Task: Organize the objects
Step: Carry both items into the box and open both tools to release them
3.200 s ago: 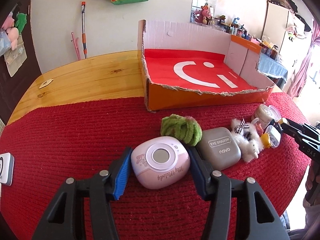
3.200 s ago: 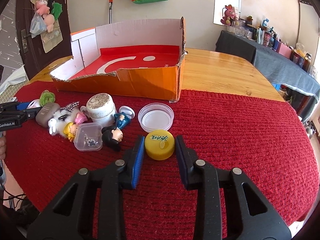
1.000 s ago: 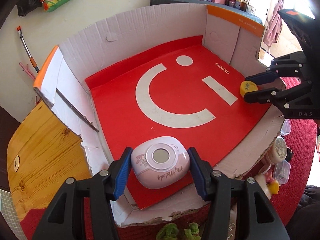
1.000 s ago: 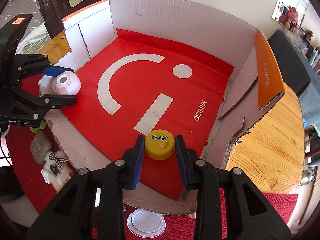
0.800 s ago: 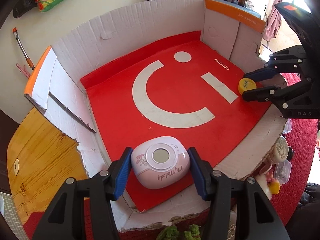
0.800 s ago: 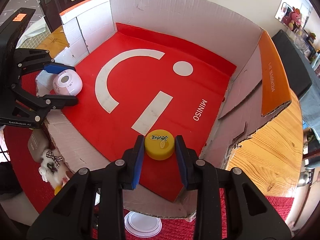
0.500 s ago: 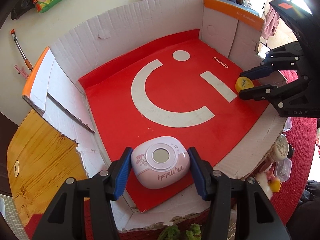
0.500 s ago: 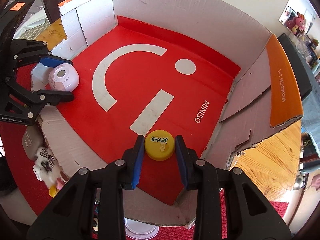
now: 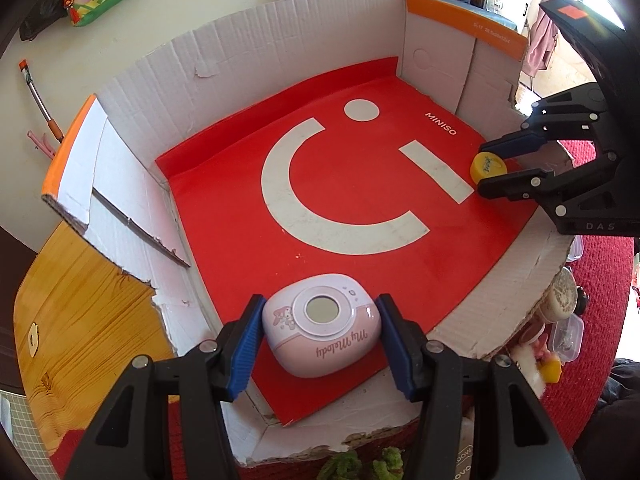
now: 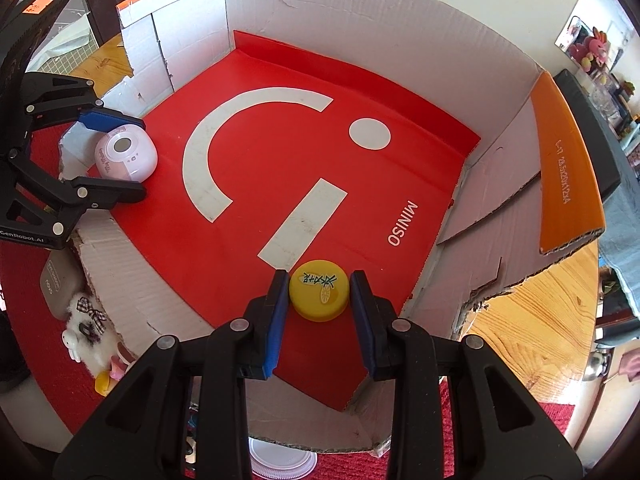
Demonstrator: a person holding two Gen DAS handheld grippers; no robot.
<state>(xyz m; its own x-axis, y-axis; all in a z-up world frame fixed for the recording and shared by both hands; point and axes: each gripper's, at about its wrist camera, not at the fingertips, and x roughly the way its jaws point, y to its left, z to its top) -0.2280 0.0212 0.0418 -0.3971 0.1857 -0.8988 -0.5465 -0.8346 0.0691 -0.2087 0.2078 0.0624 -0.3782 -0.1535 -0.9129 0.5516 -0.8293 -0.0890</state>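
**A:** What has changed?

**B:** Both items were on the red cloth a few seconds ago. Now each hangs low inside the box point(image 9: 240, 60). The left gripper point(image 9: 320, 334) clamps the pink case point(image 9: 322, 330) near the front left corner. The right gripper point(image 10: 319, 298) clamps the yellow lid point(image 10: 319, 295) near the front right.

**A:** What does that mean?

**B:** Likely both are ready to release. Other items, such as the plush toy point(image 10: 86, 340), wait outside.
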